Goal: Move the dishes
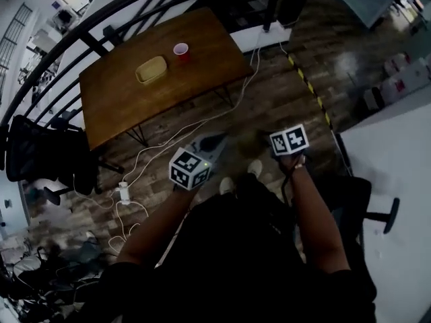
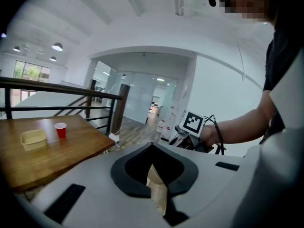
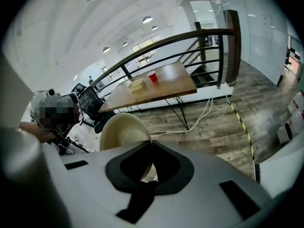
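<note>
Right gripper [image 3: 151,146] is clamping a cream plate [image 3: 121,132] by its rim; left gripper [image 2: 152,152] is pinching a thin tan piece [image 2: 157,189]. Both are hanging well apart from the wooden table [image 1: 121,96], so placing is probably still pending.

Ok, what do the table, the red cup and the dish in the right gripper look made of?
Table: wood or wood veneer, warm brown, low sheen. Red cup: probably thin plastic, uniform red, pale inside. Dish in the right gripper: likely plastic or melamine, smooth plain cream, thin rim; ceramic not excluded.
</note>
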Demonstrator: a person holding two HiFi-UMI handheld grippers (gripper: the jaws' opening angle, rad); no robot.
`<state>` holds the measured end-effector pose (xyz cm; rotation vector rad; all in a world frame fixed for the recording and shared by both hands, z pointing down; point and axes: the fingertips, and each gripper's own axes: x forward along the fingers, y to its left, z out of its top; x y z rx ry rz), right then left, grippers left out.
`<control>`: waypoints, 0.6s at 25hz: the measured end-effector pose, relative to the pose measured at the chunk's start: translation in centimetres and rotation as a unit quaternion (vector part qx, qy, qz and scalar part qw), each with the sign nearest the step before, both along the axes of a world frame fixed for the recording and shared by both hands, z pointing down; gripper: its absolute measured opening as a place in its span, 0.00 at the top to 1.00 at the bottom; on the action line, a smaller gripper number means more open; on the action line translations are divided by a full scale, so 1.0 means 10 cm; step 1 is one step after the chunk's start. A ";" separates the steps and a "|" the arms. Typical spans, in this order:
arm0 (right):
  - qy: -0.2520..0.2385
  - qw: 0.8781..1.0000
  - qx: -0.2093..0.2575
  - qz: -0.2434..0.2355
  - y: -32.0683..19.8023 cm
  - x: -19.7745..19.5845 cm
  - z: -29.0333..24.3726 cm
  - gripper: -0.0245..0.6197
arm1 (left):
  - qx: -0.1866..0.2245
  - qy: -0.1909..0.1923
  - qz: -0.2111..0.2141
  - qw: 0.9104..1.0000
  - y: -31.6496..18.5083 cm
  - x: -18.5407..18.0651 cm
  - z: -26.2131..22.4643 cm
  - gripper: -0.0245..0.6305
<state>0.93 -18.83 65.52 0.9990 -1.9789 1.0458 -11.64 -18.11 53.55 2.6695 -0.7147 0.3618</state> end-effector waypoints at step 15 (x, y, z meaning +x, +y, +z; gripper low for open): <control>-0.015 0.976 -0.003 -0.217 -1.22 -1.12 0.02 0.93 | -0.022 -0.032 -0.207 0.977 -0.67 -0.94 0.08 0.98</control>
